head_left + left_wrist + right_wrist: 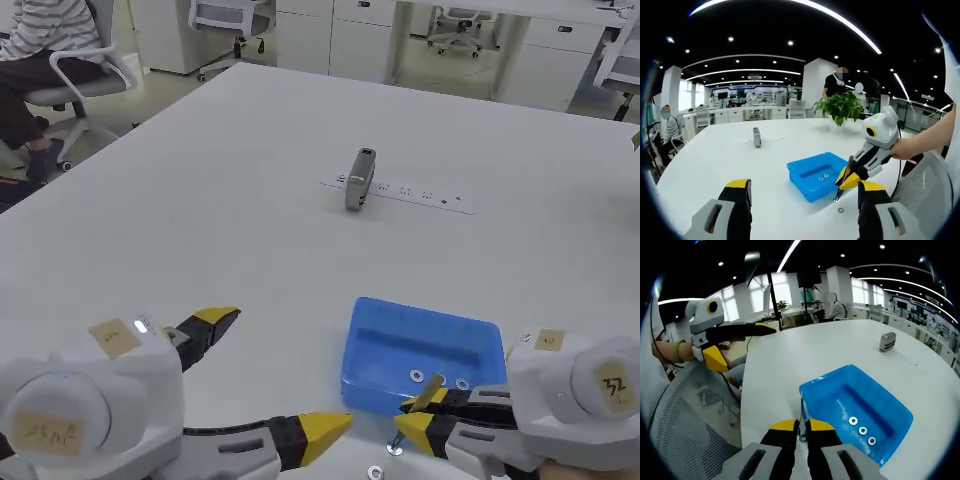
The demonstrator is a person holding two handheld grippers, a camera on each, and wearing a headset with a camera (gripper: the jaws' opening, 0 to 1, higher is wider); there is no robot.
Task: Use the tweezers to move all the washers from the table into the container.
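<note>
The blue container (372, 328) stands near the table's front edge with three washers (416, 376) on its floor. My right gripper (412, 420) is shut on the tweezers (428, 390) just outside the container's near wall. The tweezer tips point down at a washer (397, 446) on or just above the table; whether they pinch it is unclear. Another washer (375, 472) lies loose on the table close by. My left gripper (280, 370) stands open to the container's left, with nothing between its jaws. The right gripper view looks along the tweezers (801, 409) into the container (890, 412).
A grey metal block (359, 180) stands beside a white power strip (420, 194) at the table's middle. A potted plant (840, 106) stands on the far side. A person sits on an office chair (85, 75) at the back left; two people stand behind the plant.
</note>
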